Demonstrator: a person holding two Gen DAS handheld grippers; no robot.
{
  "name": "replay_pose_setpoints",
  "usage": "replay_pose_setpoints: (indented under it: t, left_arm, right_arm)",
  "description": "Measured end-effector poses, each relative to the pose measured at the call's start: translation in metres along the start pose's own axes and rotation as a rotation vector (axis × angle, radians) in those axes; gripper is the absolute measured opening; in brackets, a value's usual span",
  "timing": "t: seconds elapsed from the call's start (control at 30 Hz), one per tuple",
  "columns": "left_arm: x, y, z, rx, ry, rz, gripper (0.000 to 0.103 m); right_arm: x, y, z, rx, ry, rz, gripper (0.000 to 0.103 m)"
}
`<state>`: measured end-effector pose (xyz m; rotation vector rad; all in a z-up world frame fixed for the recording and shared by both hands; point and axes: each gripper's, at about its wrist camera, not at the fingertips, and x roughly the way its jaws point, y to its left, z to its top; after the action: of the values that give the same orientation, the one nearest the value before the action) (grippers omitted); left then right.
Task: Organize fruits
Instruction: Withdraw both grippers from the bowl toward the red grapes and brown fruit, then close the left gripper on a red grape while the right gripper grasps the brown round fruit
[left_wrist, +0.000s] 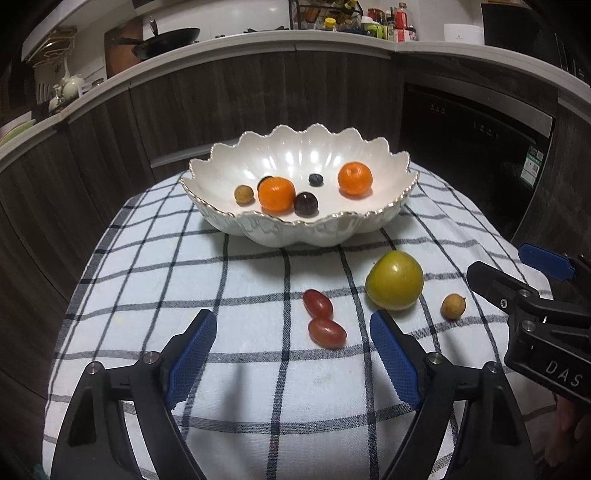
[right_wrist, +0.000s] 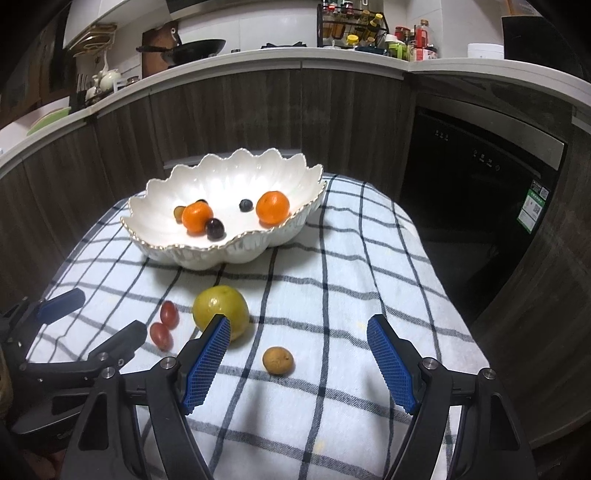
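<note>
Fruit is seen in two places on a table covered by a white cloth with dark blue checks (left_wrist: 258, 387). In the white scalloped ceramic bowl with a gold rim (left_wrist: 295, 230), at the far side of the cloth, two orange mandarins (left_wrist: 276, 194) are lying, together with a dark purple grape (left_wrist: 306, 203), a small blueberry (left_wrist: 316, 179) and a small brown round fruit (left_wrist: 244, 194). On the cloth in front of the bowl a large yellow-green round fruit (right_wrist: 220, 312) is placed. Two red oval grapes (left_wrist: 325, 325) are lying beside it, touching each other, and a second small brown round fruit (right_wrist: 277, 360) rests on its other side, apart from it. The left tongs (left_wrist: 293, 332) are held spread apart above the cloth, with the two red grapes between the blue pads (left_wrist: 194, 354) but not touched. The right tongs (right_wrist: 299, 343) are also released, the brown fruit being between the fingers without contact, while one pad stands in front of the yellow-green fruit.
</note>
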<state>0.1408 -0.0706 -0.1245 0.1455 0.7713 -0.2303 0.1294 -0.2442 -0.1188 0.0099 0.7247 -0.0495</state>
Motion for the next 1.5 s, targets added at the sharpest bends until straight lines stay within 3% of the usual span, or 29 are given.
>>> replay_pose_setpoints:
  t: [0.47, 0.63, 1.27, 1.5]
  left_arm:
    - [0.021, -0.006, -0.004, 0.009, 0.05, -0.028, 0.073]
    - [0.026, -0.009, -0.005, 0.024, 0.068, -0.036, 0.073]
    - [0.043, -0.012, -0.007, 0.015, 0.134, -0.081, 0.053]
    - [0.043, -0.014, -0.006, 0.021, 0.126, -0.099, 0.04]
  right_arm:
    - [0.02, 0.003, -0.01, -0.01, 0.063, 0.022, 0.076]
    - [0.03, 0.003, -0.013, -0.016, 0.099, 0.027, 0.063]
    - [0.04, 0.007, -0.017, -0.023, 0.137, 0.047, 0.051]
    - [0.045, 0.01, -0.018, -0.031, 0.149, 0.058, 0.039]
